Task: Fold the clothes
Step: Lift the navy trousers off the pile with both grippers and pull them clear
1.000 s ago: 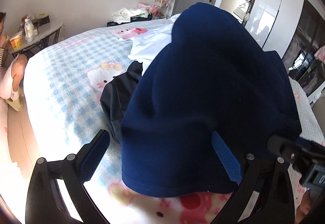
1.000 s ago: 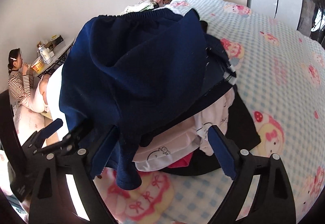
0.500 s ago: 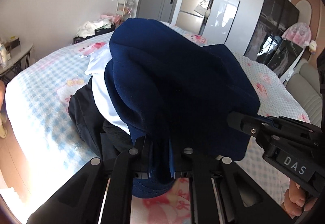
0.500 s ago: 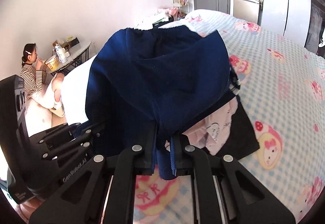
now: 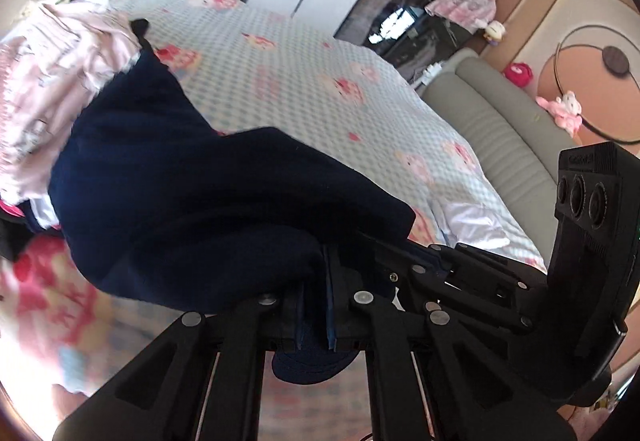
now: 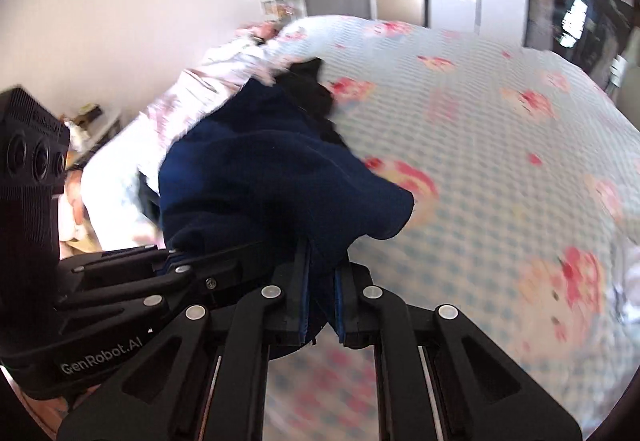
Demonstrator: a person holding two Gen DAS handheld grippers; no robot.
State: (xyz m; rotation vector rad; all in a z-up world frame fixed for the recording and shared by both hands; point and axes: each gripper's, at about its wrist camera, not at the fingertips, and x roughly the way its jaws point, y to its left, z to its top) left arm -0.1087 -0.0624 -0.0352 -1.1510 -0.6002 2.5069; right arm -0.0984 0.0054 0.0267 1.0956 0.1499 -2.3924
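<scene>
Navy garment [image 5: 192,201] now off the pile [image 5: 60,73].

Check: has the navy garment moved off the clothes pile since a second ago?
Yes. The navy garment, clamped in both grippers, has been pulled off the pile toward the cameras, over the bedspread.

"GenRobot.AI" stands in white on the left hand-held gripper [image 6: 182,265], seen from the right wrist.

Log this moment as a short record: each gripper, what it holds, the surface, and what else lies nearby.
left gripper: shut on the navy garment
right gripper: shut on the same navy garment
surface: bed with blue checked cartoon cover
nearby: pink clothes and a black garment beside the navy one
image quality: motion-blurred
</scene>
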